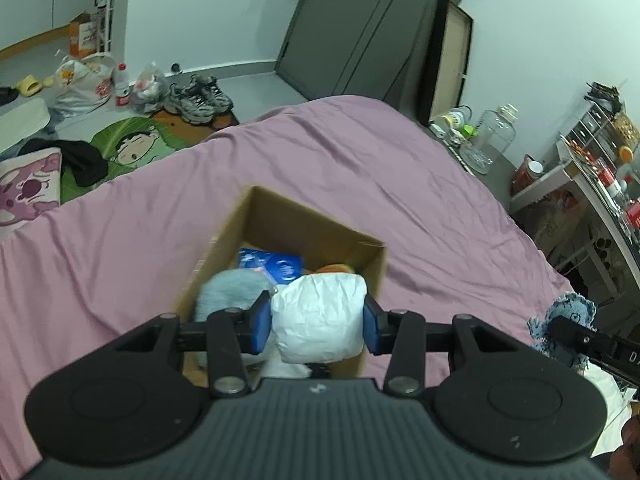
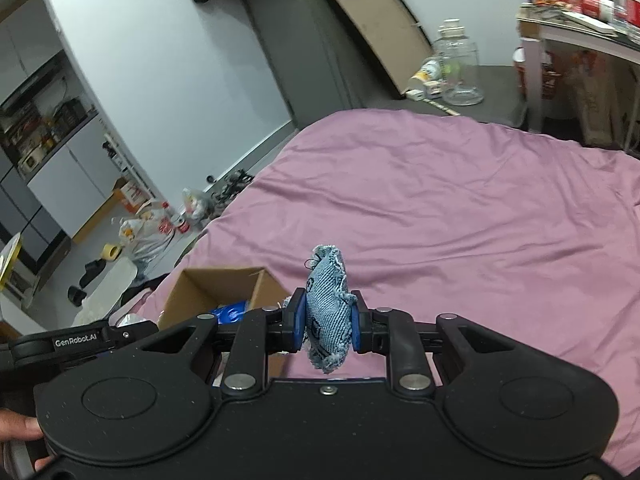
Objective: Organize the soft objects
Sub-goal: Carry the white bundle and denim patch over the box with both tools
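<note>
Crumpled white pouch [image 1: 320,316] clenched in my left gripper [image 1: 316,326] at lower centre; frayed denim cushion [image 2: 328,312] pinched in my right gripper [image 2: 326,326], "GenRobot.AI" lower left.

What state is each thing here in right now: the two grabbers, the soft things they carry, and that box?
Left gripper: shut on the white soft bundle, above the box.
White soft bundle: squeezed between the jaws, held over the box.
Right gripper: shut on the denim pouch.
Denim pouch: pinched upright, frayed edges, above the bed.
Cardboard box: open, on the pink bedsheet, partly filled.
Blue packet: lying inside the box.
</note>
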A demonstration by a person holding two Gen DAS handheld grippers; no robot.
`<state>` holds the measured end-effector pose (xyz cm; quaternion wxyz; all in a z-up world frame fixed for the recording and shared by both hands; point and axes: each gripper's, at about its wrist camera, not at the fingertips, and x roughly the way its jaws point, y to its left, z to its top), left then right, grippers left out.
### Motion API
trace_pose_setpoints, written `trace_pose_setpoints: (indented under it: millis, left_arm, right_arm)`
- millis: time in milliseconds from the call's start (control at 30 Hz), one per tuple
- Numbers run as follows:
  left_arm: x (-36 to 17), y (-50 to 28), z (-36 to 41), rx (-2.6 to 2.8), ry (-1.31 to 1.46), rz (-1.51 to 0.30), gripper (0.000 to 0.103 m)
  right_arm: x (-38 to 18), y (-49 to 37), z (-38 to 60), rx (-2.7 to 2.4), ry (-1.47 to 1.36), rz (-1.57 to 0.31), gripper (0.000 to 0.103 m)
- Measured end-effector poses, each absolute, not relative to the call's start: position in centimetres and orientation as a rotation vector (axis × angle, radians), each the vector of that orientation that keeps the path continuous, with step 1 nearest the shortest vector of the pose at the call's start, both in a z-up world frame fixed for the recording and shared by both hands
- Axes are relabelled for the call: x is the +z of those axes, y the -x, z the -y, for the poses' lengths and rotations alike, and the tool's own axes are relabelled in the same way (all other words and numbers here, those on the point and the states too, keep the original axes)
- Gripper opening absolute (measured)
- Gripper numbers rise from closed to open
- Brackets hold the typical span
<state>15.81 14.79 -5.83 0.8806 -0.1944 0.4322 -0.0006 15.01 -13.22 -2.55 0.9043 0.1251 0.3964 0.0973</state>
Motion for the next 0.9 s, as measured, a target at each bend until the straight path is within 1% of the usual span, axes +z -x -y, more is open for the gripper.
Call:
trace_pose_setpoints:
  millis: [367, 900]
  left_arm:
    - [-8.3, -16.0, -19.6, 0.008, 0.469, -0.952, 0.044]
    - [-10.1, -18.2, -20.3, -0.026, 0.505, -0.986, 0.044]
  right_arm:
    - [-3.7, -15.9, 6.8, 0.269, -0.222, -0.856, 0.022]
    - [-5.8, -17.9, 1.6, 0.322, -0.201, -0.925, 0.022]
